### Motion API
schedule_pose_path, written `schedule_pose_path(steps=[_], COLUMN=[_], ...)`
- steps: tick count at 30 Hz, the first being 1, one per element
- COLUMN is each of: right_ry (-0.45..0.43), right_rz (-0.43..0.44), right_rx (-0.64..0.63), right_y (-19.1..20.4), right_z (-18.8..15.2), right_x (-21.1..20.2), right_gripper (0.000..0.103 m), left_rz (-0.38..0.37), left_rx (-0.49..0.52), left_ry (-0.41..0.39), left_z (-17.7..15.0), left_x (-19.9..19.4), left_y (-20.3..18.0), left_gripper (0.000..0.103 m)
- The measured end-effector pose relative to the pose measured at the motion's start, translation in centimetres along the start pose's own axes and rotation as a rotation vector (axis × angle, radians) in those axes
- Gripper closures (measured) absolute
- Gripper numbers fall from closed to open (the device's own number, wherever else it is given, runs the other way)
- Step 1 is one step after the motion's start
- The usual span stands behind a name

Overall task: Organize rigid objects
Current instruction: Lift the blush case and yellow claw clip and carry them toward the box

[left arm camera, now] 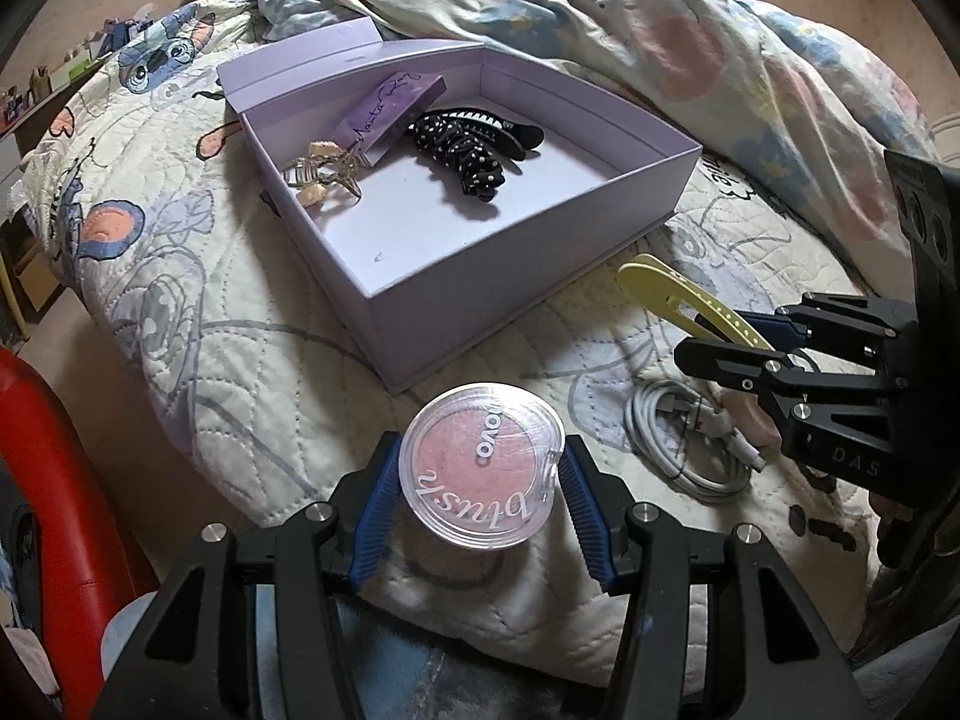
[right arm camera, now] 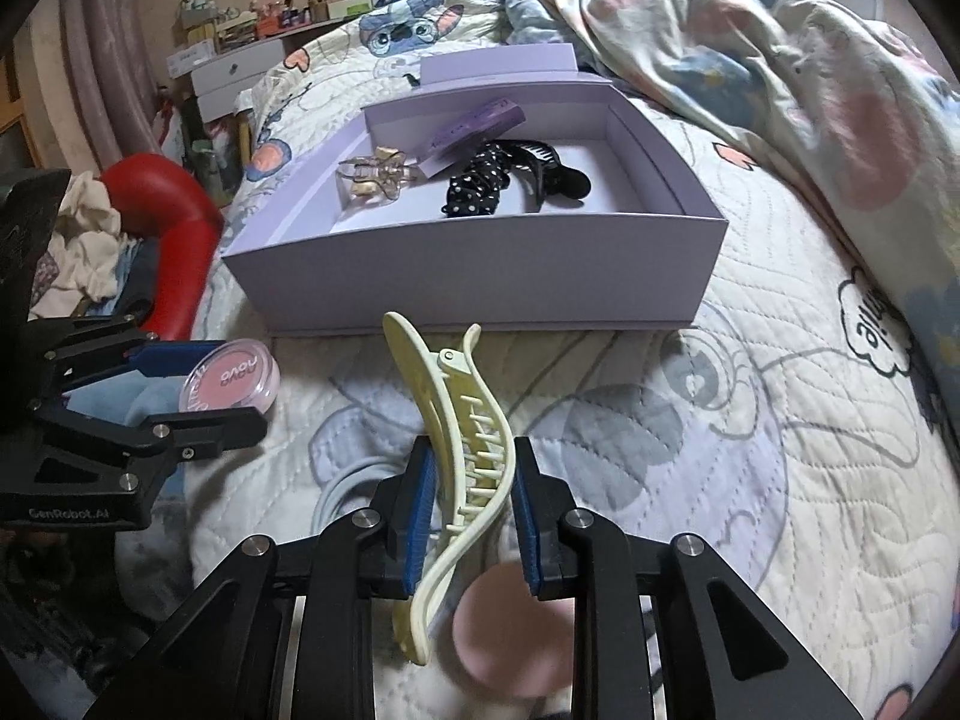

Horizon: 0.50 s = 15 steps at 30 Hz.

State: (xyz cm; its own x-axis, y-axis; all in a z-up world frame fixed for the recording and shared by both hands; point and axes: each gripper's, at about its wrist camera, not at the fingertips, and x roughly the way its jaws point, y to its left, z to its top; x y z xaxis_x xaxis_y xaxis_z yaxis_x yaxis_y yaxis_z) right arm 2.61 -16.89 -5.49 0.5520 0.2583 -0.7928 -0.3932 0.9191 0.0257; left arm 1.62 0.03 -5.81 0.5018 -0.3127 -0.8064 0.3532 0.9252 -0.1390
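My left gripper (left arm camera: 480,480) is shut on a round clear blush compact (left arm camera: 483,465) with pink powder, held above the quilt in front of the open lilac box (left arm camera: 480,276). My right gripper (right arm camera: 471,516) is shut on a long pale yellow hair claw (right arm camera: 456,438), also in front of the box (right arm camera: 480,276). The box holds a black polka-dot scrunchie (left arm camera: 462,156), a black hair claw (left arm camera: 510,132), a clear beige claw clip (left arm camera: 318,174) and a purple card (left arm camera: 390,114). The compact also shows in the right wrist view (right arm camera: 231,381).
A coiled white cable (left arm camera: 690,438) and a pink round pad (right arm camera: 516,624) lie on the quilt under the right gripper. A crumpled floral duvet (left arm camera: 660,30) lies behind and right of the box. A red chair (right arm camera: 162,204) stands left of the bed.
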Motion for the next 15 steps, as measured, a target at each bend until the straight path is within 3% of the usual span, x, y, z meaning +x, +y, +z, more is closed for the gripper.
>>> schedule_pose_path(steps=[15], right_ry=[-0.058], right_rz=[0.015], right_rx=[0.011], right_y=[2.0], right_z=[-2.2], right_x=[-4.3], right_gripper=[0.079], left_rz=[0.010], left_rx=[-0.006], left_ry=[-0.067], left_z=[-1.1], left_x=[-4.2], left_y=[-1.5], left_gripper=[0.051])
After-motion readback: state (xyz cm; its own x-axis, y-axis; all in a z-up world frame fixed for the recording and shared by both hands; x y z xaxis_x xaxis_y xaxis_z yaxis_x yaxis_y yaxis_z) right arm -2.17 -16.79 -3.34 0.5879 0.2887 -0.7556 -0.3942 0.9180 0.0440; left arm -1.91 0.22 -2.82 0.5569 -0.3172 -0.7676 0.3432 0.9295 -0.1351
